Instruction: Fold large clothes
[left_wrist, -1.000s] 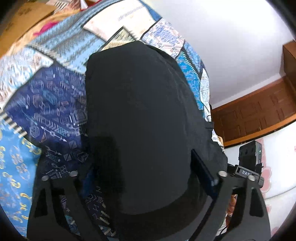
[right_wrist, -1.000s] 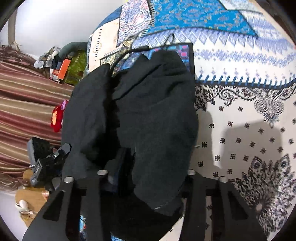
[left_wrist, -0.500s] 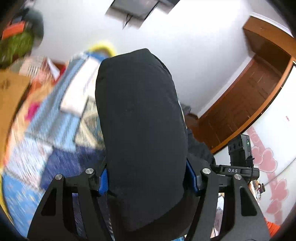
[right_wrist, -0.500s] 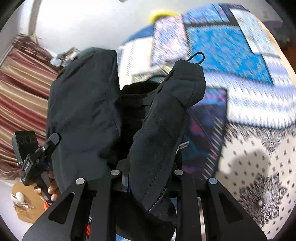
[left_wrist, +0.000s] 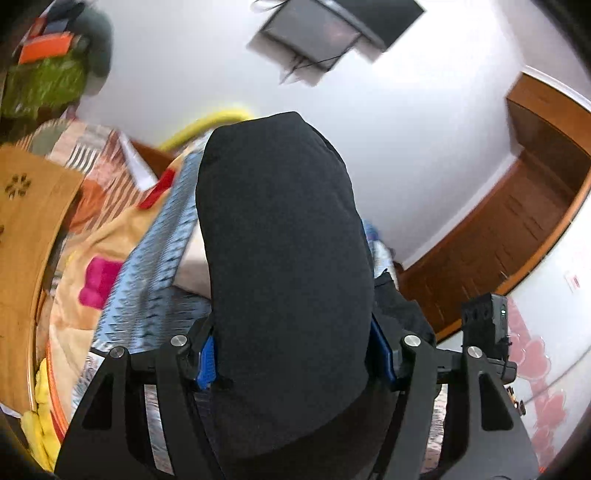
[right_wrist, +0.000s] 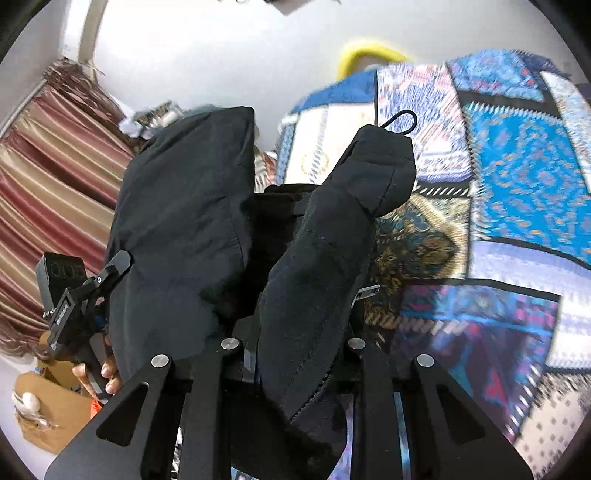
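A bulky black padded jacket (left_wrist: 284, 258) is lifted off the bed. My left gripper (left_wrist: 295, 358) is shut on a thick fold of it, the blue pads pressing both sides. In the right wrist view my right gripper (right_wrist: 295, 354) is shut on another bunched part of the jacket (right_wrist: 332, 258), with a thin cord loop sticking up at its top. The left-held fold of the jacket (right_wrist: 184, 229) hangs to its left, beside the other gripper's handle and a hand (right_wrist: 99, 373).
A patchwork blue bedspread (right_wrist: 517, 184) lies below and to the right. A wooden board (left_wrist: 26, 240) and piled bedding sit at left in the left wrist view, a wooden wardrobe (left_wrist: 517, 229) at right. Striped curtains (right_wrist: 55, 177) hang at left.
Both grippers closed on the jacket and raised it off the bedspread. The views tilted up from the bed toward the wall, and the jacket now hangs bunched between the fingers.
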